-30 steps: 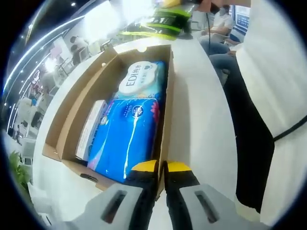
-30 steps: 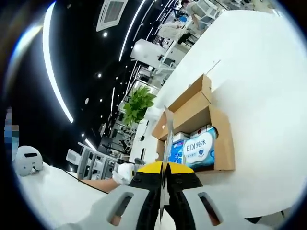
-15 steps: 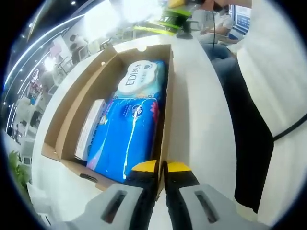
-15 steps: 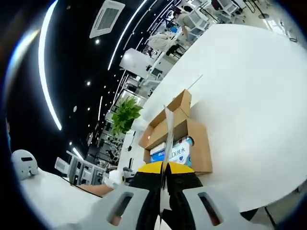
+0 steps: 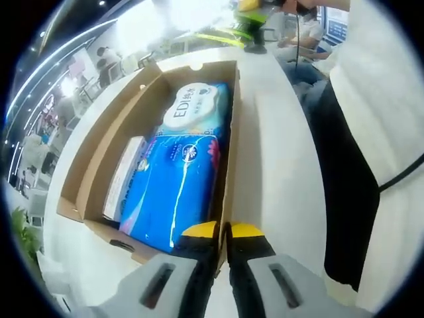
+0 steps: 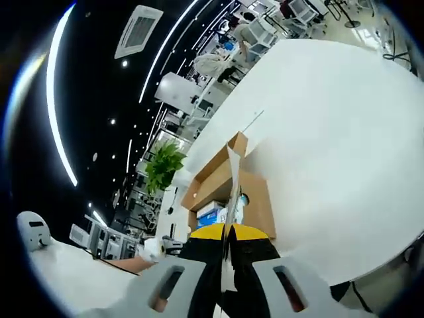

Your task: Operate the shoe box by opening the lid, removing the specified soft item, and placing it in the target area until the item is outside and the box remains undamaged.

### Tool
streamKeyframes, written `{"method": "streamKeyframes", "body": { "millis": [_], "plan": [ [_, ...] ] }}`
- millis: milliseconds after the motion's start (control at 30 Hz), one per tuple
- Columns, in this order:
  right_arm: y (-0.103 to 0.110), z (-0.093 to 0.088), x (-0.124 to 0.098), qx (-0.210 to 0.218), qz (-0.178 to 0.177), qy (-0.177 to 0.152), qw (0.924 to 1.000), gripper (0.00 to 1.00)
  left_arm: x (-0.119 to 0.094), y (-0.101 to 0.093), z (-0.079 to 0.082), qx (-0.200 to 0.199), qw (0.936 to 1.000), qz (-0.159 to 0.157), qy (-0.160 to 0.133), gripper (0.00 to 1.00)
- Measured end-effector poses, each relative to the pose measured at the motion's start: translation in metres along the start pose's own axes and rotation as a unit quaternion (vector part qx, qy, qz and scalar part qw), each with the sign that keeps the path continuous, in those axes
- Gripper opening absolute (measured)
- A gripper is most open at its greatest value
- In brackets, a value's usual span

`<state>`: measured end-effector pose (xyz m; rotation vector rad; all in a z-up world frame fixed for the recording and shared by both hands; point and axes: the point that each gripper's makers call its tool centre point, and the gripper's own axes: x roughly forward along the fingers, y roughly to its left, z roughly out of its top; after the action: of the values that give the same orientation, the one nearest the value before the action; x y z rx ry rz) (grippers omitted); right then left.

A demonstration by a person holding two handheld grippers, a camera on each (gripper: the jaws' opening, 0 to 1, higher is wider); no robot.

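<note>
Shoe box: the open cardboard shoe box [image 5: 99, 172] lies on the white table [image 5: 278, 179], its right wall pinched between the closed jaws of the left gripper [image 5: 223, 230].
Lid: the lid [image 6: 232, 172] is seen edge-on in the right gripper view, rising from the right gripper [image 6: 224, 232], whose jaws are closed on it; the box body [image 6: 228, 202] lies beyond, farther along the table.
Soft items: a blue soft pack [image 5: 175, 189] lies inside, just left of the held wall and very near the left gripper; a white-topped wipes pack [image 5: 195, 109] lies at the box's far end, and a flat white packet [image 5: 126, 175] is wedged along the left wall.
Risk: the thin cardboard could crease or tear if either gripper pulls or twists while clamped; the lid hinge looks most exposed.
Surroundings: a person [image 5: 371, 152] stands close at the table's right.
</note>
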<state>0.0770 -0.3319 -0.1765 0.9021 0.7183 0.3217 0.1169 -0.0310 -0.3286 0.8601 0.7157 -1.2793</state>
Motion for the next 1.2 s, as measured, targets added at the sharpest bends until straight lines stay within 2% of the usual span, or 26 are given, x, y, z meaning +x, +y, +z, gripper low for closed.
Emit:
{"method": "streamKeyframes", "body": {
  "millis": [100,167,200,233,267,300,367,467,600,667,767,833,933,1000,1033,1200],
  "plan": [
    [-0.014,0.004,-0.003,-0.018,-0.043,0.012,0.9988,0.0,0.0,0.0,0.0,0.0,1.0,-0.003,0.0,0.04],
    [-0.02,0.004,-0.002,-0.016,-0.06,0.017,0.9979,0.0,0.0,0.0,0.0,-0.001,1.0,-0.004,0.0,0.04],
    [-0.028,0.0,0.001,-0.003,-0.08,0.024,0.9965,0.0,0.0,0.0,0.0,-0.002,1.0,-0.005,0.0,0.04],
    [-0.031,-0.004,0.004,-0.009,-0.089,0.033,0.9955,0.0,0.0,0.0,0.0,-0.001,1.0,-0.005,0.0,0.04],
    [-0.037,-0.011,0.006,-0.033,-0.101,0.05,0.9931,0.0,0.0,0.0,0.0,0.0,1.0,-0.005,0.0,0.04],
    [-0.045,-0.015,0.008,-0.037,-0.12,0.055,0.9905,0.0,0.0,0.0,0.0,0.0,1.0,-0.005,0.0,0.04],
    [-0.051,-0.022,0.013,-0.03,-0.131,0.06,0.989,0.0,0.0,0.0,0.0,-0.002,1.0,-0.004,0.0,0.04],
    [-0.058,-0.031,0.018,-0.025,-0.129,0.066,0.9891,0.0,0.0,0.0,0.0,-0.003,1.0,-0.004,0.0,0.04],
    [-0.063,-0.027,0.023,-0.017,-0.123,0.066,0.9901,0.0,0.0,0.0,0.0,-0.005,1.0,-0.002,0.001,0.04],
    [-0.069,-0.025,0.025,-0.014,-0.137,0.073,0.9878,0.0,0.0,0.001,0.0,-0.006,1.0,-0.001,0.001,0.04],
    [-0.064,-0.018,0.026,-0.056,-0.144,0.073,0.9852,0.0,0.0,0.001,0.0,-0.007,1.0,0.0,0.002,0.04],
    [-0.061,-0.016,0.029,-0.053,-0.139,0.067,0.9866,0.0,0.0,0.001,0.0,-0.008,1.0,0.0,0.002,0.04],
    [-0.068,-0.018,0.039,-0.058,-0.138,0.099,0.9837,0.0,0.0,0.0,0.0,0.001,1.0,-0.002,0.001,0.04],
    [-0.076,-0.019,0.044,-0.093,-0.151,0.134,0.975,0.0,0.0,0.0,0.0,0.004,1.0,-0.003,0.001,0.04],
    [-0.079,-0.018,0.046,-0.095,-0.157,0.142,0.9727,0.0,0.0,0.0,0.0,-0.002,1.0,-0.004,0.001,0.04],
    [-0.073,-0.007,0.06,-0.085,-0.13,0.157,0.9753,0.0,0.0,0.0,0.0,-0.002,1.0,-0.002,0.0,0.04]
  ]
}}
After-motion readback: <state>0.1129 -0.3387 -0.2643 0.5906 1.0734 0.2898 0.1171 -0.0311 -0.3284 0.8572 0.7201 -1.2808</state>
